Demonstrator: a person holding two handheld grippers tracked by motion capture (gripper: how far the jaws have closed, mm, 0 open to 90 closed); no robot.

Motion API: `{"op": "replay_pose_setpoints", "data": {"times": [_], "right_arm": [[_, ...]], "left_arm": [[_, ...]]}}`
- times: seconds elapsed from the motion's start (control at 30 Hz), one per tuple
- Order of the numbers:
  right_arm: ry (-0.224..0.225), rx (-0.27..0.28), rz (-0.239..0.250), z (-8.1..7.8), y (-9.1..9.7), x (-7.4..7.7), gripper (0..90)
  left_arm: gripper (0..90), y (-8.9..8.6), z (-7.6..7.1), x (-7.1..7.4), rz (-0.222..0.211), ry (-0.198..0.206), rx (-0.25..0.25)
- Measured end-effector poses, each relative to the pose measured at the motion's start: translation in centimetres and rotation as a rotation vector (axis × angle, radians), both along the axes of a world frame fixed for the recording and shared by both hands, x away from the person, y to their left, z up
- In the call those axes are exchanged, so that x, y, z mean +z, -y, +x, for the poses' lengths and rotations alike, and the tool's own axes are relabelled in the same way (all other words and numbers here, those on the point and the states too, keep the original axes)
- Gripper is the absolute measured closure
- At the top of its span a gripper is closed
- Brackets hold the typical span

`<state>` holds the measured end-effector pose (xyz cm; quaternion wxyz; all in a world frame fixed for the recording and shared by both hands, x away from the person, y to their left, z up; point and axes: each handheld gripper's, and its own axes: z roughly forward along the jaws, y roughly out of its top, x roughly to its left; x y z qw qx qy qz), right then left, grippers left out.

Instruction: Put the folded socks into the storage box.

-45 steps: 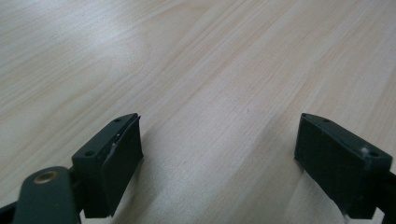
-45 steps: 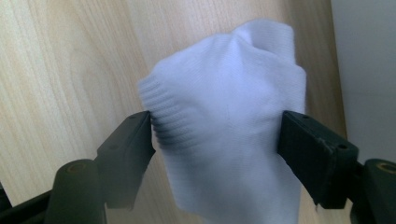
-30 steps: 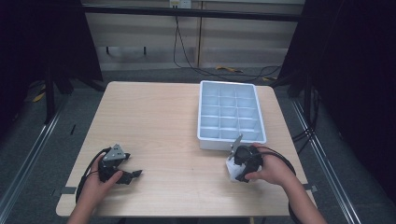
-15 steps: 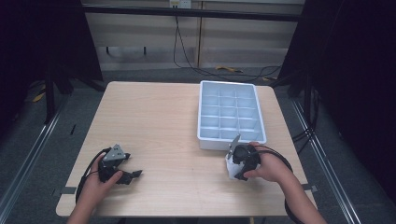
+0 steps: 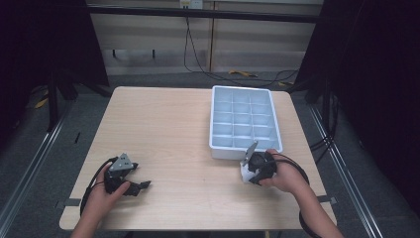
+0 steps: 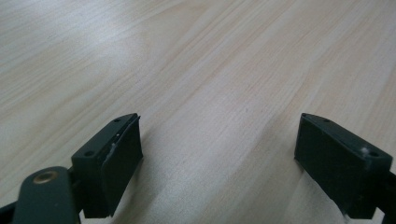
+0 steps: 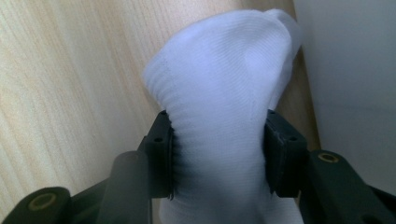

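Observation:
A white rolled sock (image 7: 224, 107) lies on the wooden table (image 5: 178, 134), just in front of the pale blue compartment tray (image 5: 244, 121). My right gripper (image 7: 218, 149) has just been closing; its two black pads now press into the sock's sides and pinch it. From above, that gripper (image 5: 250, 166) sits at the tray's near edge with the sock (image 5: 245, 171) at its tip. My left gripper (image 5: 141, 187) rests low over the table near the front left. Its jaws stand wide apart in the left gripper view (image 6: 219, 158) with only bare wood between them.
The tray's white side wall (image 7: 355, 70) rises right beside the sock. Dark frame rails run along both sides of the table. Cables trail from each gripper toward the front edge.
The right gripper has closed its jaws onto the white sock, barely shifting. The left hand and gripper have stayed put.

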<state>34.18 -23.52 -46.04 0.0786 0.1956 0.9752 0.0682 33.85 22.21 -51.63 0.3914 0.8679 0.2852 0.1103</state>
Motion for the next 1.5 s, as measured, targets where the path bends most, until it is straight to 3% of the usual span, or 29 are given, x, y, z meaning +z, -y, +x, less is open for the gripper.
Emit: {"op": "replay_pose_setpoints", "data": {"times": [0.27,0.5,0.77,0.83,1.0,1.5], "right_arm": [[-0.026,0.01,-0.051,0.5,-0.6,0.3,55.8],[-0.08,0.028,-0.05,0.7,-0.6,0.7,56.1],[-0.104,0.041,-0.031,0.5,0.0,1.3,55.9],[-0.115,0.046,-0.001,0.5,0.1,1.5,55.9],[-0.119,0.037,-0.007,0.5,0.1,2.5,55.6],[-0.137,0.048,0.048,0.9,0.3,6.0,55.1]], "left_arm": [[14.6,0.0,0.0,0.0,0.001,0.0,-0.001],[14.6,0.0,0.0,0.0,0.002,0.0,-0.002],[14.6,0.0,0.0,0.0,0.002,0.0,-0.002],[14.6,0.0,0.0,0.0,0.002,0.0,-0.002],[14.6,0.0,0.0,0.0,0.002,0.0,-0.001],[14.6,0.0,0.0,0.0,0.002,0.0,-0.002]]}}
